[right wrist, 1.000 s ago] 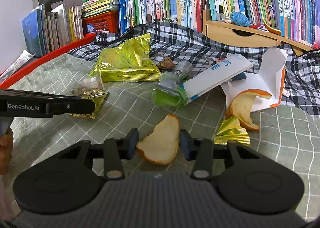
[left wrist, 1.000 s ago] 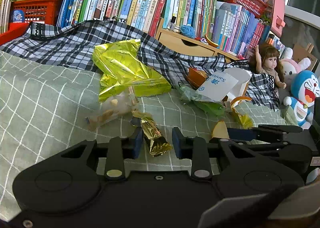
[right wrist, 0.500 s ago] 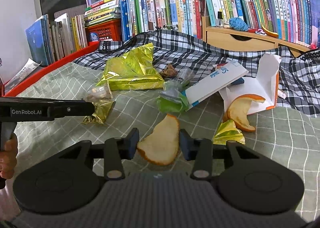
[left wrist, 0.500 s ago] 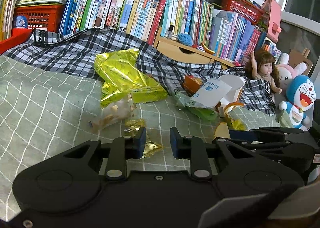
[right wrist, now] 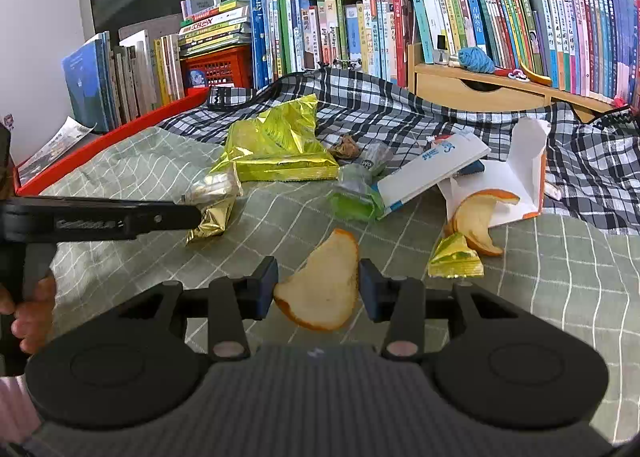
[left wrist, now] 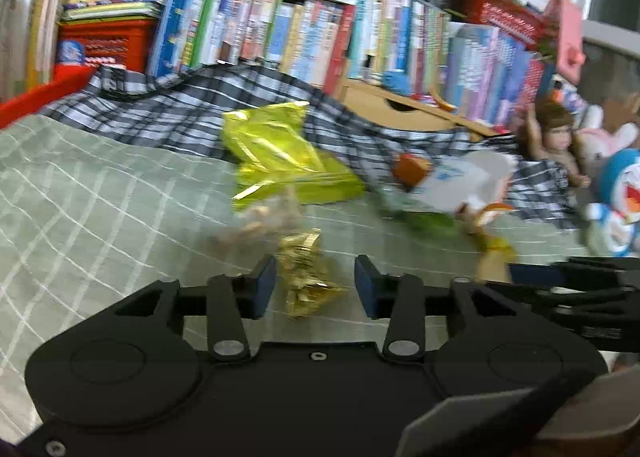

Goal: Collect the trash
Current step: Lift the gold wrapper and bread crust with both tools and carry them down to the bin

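- On the green checked blanket (right wrist: 120, 161) my trash lies scattered: a big yellow-green snack bag (right wrist: 276, 145), a small gold wrapper (left wrist: 306, 273), a clear bag of scraps (left wrist: 260, 217), a green packet (right wrist: 354, 199), a white box (right wrist: 432, 171) and a second peel (right wrist: 480, 219) against an open white carton (right wrist: 520, 177).
- Between my left gripper's (left wrist: 315, 281) blue pads sits that gold wrapper, resting on the blanket. The jaws are opening, and I see a gap on each side of the wrapper, so nothing is pinched. This view is blurred.
- From the right wrist view, my left gripper (right wrist: 192, 217) reaches in from the left edge, its tip just beside the gold wrapper (right wrist: 210, 217), with my hand (right wrist: 28, 313) on its handle.
- My right gripper (right wrist: 318, 289) is closed about halfway onto a slice of orange peel (right wrist: 320, 293); both pads touch its edges.
- A small yellow packet (right wrist: 454, 257) lies just to the right of that gripper.
- Behind everything, a dark plaid cloth (right wrist: 400, 113) runs up to a row of books (right wrist: 360, 29).
- At the right edge of the left wrist view stand a doll (left wrist: 556, 145) and a blue toy (left wrist: 622, 197).
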